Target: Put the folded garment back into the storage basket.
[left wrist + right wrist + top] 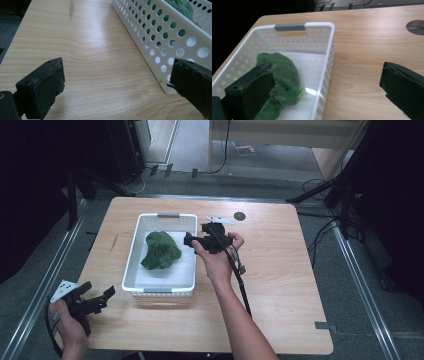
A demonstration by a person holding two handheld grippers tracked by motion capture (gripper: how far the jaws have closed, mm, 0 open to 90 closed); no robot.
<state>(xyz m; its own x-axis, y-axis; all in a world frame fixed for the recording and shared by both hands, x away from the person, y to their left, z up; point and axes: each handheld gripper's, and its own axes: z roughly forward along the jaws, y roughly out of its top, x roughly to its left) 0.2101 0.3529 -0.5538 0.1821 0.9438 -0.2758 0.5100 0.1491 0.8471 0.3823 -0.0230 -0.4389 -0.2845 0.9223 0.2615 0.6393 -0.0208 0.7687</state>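
A crumpled green cloth (pixel 160 250) lies inside the white perforated basket (pixel 134 251) on the wooden table. My right gripper (pixel 191 240) hovers over the basket's right rim, open and holding nothing. In the right gripper view its jaws stand wide apart, one above the green cloth (pixel 284 82), the other above bare table beyond the basket wall (pixel 325 75). My left gripper (pixel 102 296) is open near the table's front left corner, beside the basket's near left corner. The left gripper view has the basket wall (pixel 160 37) by the right jaw and the cloth (pixel 183 6) showing behind it.
The wooden table (pixel 280 270) has free room to the right of the basket and along its front. A dark round hole (pixel 240 216) sits near the far edge. Black stands and cables surround the table on the floor.
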